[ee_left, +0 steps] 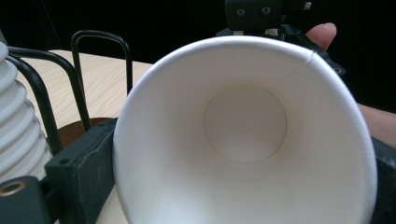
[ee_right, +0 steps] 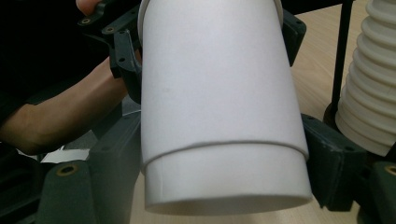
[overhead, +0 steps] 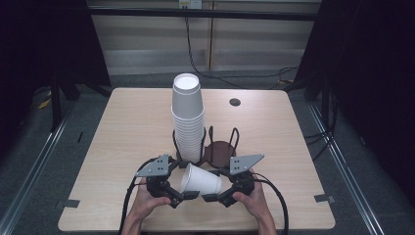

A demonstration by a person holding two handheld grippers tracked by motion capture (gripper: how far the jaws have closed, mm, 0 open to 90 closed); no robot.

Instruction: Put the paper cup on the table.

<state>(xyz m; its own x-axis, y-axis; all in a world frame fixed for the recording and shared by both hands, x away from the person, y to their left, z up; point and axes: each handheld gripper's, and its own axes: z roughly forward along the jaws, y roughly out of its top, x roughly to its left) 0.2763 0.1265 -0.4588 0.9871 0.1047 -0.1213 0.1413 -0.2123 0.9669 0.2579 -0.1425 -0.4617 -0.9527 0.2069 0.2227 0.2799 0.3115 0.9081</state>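
Currently: paper cup (overhead: 200,179) pinched sideways between left gripper (overhead: 183,197) and right gripper (overhead: 210,197); hard squeeze could crush wall, nearby cup stack (overhead: 188,120) could topple.

Even overhead light brightens the table (overhead: 127,127); surroundings are dark, and both gripper views blur up close.

Support surface was a light wood-grain rectangular table (overhead: 127,127) with rounded corners. A black wire cup rack on a round dark-brown base (overhead: 219,149) stood near the front centre. A small round black grommet (overhead: 235,102) sat toward the far right. Grey tape strips (overhead: 324,198) marked both front edges.
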